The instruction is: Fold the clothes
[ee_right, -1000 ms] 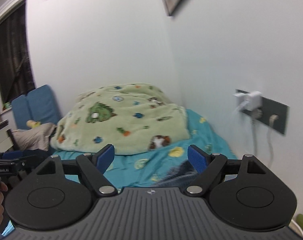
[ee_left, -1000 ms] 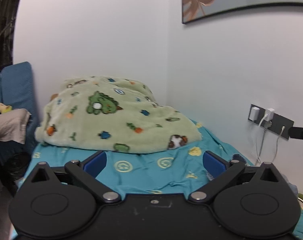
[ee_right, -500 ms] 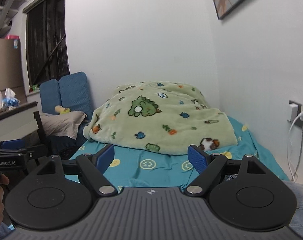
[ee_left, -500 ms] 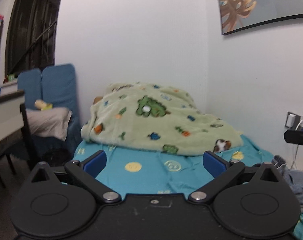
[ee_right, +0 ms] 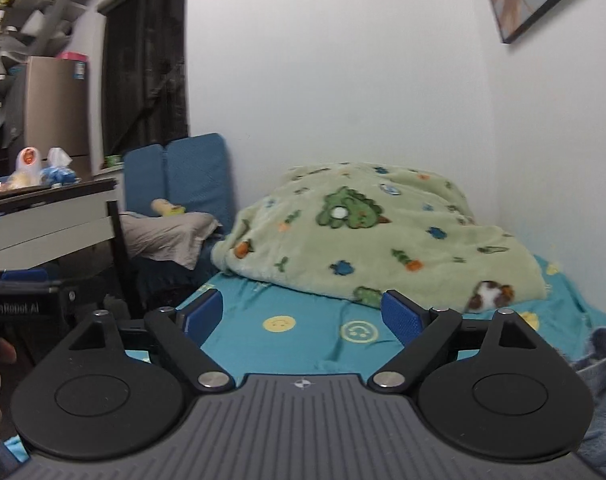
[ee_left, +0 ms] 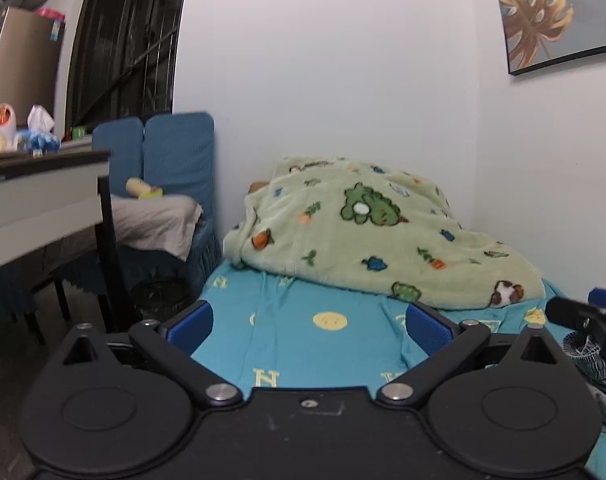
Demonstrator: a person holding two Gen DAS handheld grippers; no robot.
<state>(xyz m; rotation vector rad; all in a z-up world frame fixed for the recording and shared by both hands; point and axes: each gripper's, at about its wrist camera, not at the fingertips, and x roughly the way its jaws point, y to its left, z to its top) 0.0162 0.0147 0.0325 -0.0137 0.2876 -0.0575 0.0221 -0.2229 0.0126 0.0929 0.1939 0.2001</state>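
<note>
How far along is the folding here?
Nothing looks folded yet. Both the left gripper and right gripper are open and empty above the bed sheet. The crumpled denim at the right edge is untouched, so all folding remains.

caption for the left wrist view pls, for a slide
Open left gripper over a blue sheet, green blanket heaped behind, denim clothes at right.

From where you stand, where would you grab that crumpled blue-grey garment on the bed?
Probably the raised, bunched fold of the blue-grey garment nearest the right gripper, coming from above and from the bed's near end. It lies crumpled against the wall side, so no flat hem shows. Both grippers are open, holding nothing.
</note>
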